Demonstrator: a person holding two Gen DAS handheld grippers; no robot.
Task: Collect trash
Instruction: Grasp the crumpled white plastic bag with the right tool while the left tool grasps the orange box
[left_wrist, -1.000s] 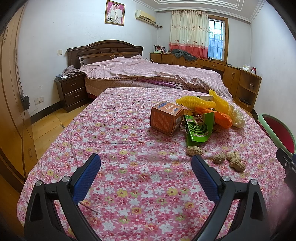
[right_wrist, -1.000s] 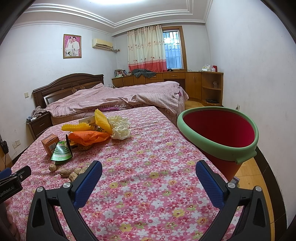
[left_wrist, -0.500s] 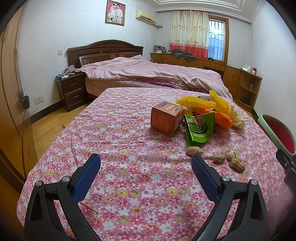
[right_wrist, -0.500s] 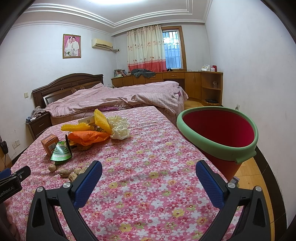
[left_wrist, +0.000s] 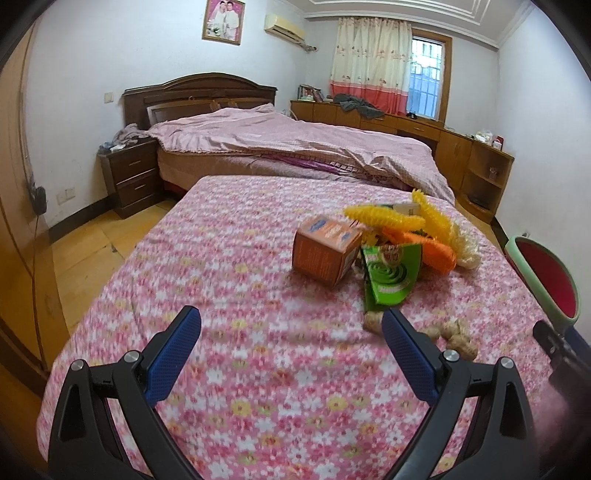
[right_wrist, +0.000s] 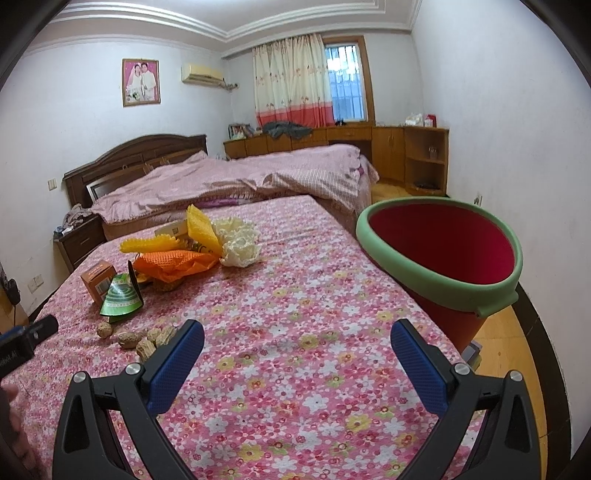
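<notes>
Trash lies on the pink flowered cloth: an orange box, a green coil packet, yellow and orange foam nets, a white foam net and several peanut shells. My left gripper is open and empty, above the cloth short of the box. My right gripper is open and empty, with the shells at its left finger. A red bin with a green rim stands at the right edge.
A bed with a pink quilt stands behind the table. A dark nightstand is at the left and wooden cabinets line the far wall. Wooden floor lies to the left.
My left gripper has moved forward toward the trash pile, and its view is blurred by motion. The right gripper has moved slightly. Both stay open.
</notes>
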